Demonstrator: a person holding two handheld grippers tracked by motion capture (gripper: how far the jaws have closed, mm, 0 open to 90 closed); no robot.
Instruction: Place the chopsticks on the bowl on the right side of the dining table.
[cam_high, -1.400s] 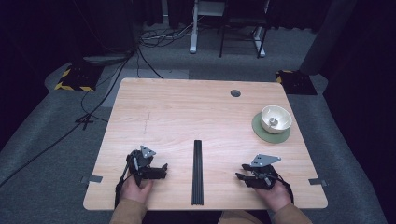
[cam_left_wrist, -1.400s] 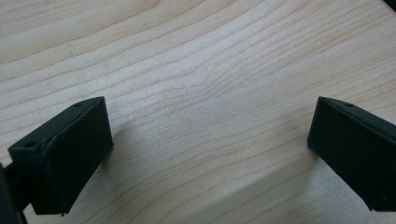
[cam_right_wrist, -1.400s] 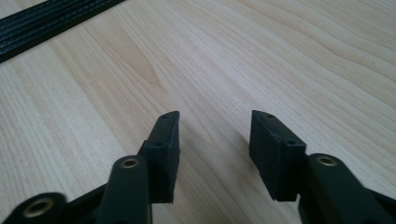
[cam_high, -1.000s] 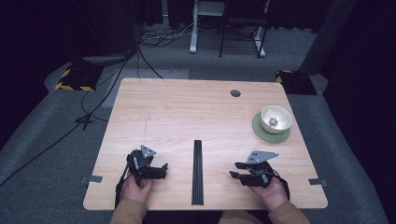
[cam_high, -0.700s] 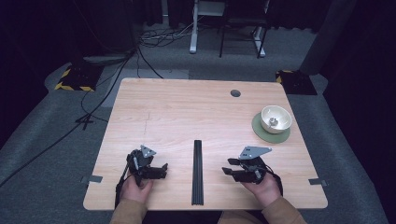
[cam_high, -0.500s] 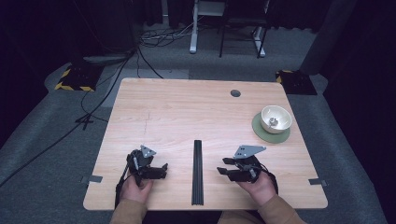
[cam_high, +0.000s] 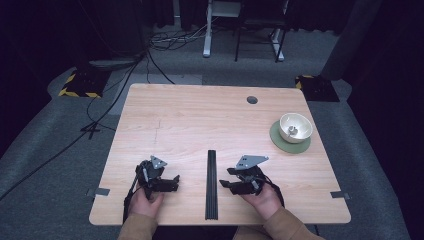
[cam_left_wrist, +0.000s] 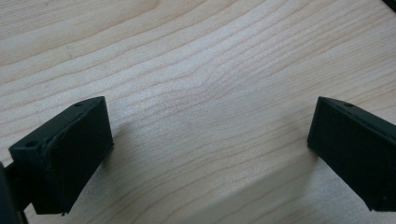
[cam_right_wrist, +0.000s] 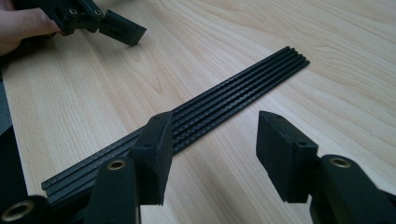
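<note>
One long black ribbed strip (cam_high: 211, 185), lying across the tabletop's near edge between the left gripper (cam_high: 172, 182) and right gripper (cam_high: 225, 177), both open and empty, looks light, stiff and slippery; pinch its long sides.

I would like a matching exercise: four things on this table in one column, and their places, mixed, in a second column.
Things:
1. black strip
2. white bowl
3. left claw
4. round hole

Places:
A. far edge of the table
B. left of the strip
C. on a green coaster
D. middle, near edge

Pairs: 1-D, 2-C, 3-B, 4-A
</note>
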